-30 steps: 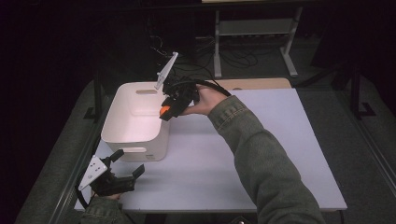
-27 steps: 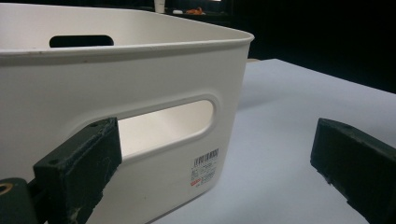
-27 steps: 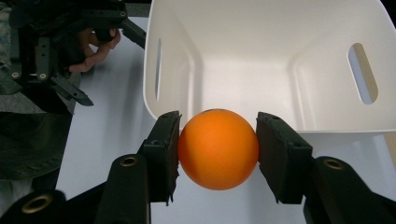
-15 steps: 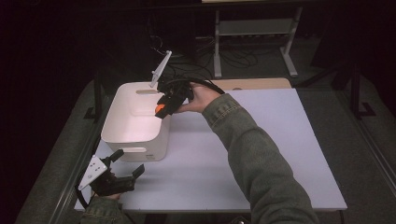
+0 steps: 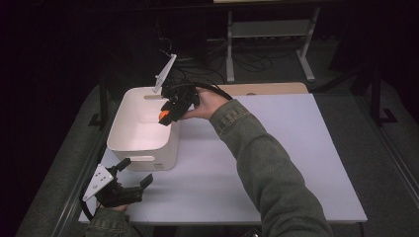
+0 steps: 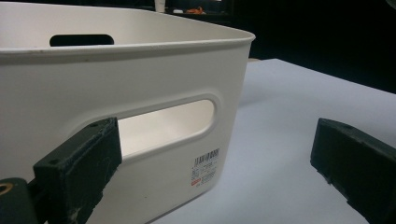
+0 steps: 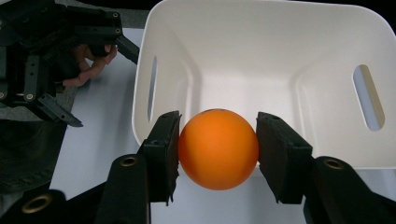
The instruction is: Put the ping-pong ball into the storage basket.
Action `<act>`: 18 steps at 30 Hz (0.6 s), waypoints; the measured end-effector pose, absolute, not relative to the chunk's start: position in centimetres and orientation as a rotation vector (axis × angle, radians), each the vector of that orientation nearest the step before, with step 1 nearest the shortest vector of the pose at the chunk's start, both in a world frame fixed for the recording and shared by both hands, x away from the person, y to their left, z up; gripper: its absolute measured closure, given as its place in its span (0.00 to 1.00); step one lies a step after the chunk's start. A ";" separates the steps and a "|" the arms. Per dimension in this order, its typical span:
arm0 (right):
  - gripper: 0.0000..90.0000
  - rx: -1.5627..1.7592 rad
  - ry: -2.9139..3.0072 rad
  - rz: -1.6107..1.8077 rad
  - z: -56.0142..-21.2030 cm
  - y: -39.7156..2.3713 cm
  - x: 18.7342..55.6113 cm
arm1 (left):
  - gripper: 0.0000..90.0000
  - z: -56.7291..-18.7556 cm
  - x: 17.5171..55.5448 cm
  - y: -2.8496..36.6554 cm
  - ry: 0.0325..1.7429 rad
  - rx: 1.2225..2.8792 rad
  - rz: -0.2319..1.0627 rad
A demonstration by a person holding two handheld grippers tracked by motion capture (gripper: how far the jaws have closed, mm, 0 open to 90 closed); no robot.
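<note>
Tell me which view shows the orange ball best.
The right gripper view: the orange ball sits large and sharp between the right gripper jaws, above the white bin. In the high view it is a small orange spot at the bin's rim.

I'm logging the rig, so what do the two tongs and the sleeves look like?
Both tongs, left and right, are black with blocky jaws and brass-coloured rivets. Each carries a grey three-cornered plate. A black cable trails from the right one. The sleeves are olive green.

Smooth orange ball [image 7: 218, 149] pinched between black jaws over the rim of an empty-looking white handled bin [image 7: 289, 56], upright on white table
</note>
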State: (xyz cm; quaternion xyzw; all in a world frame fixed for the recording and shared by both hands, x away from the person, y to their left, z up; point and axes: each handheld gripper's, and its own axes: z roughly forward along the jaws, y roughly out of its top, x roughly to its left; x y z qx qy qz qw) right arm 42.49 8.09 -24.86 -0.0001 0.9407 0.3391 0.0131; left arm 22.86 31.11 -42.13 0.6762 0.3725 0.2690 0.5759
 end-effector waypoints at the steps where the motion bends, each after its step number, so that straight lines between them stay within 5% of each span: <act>1: 0.55 -0.007 2.929 1.059 -24.9 8.2 42.5 | 0.02 -42.1 22.9 31.1 0.872 1.583 0.630; 18: 0.55 -0.055 2.953 1.088 -25.6 10.3 42.5 | 0.02 -42.1 22.8 31.1 0.871 1.580 0.629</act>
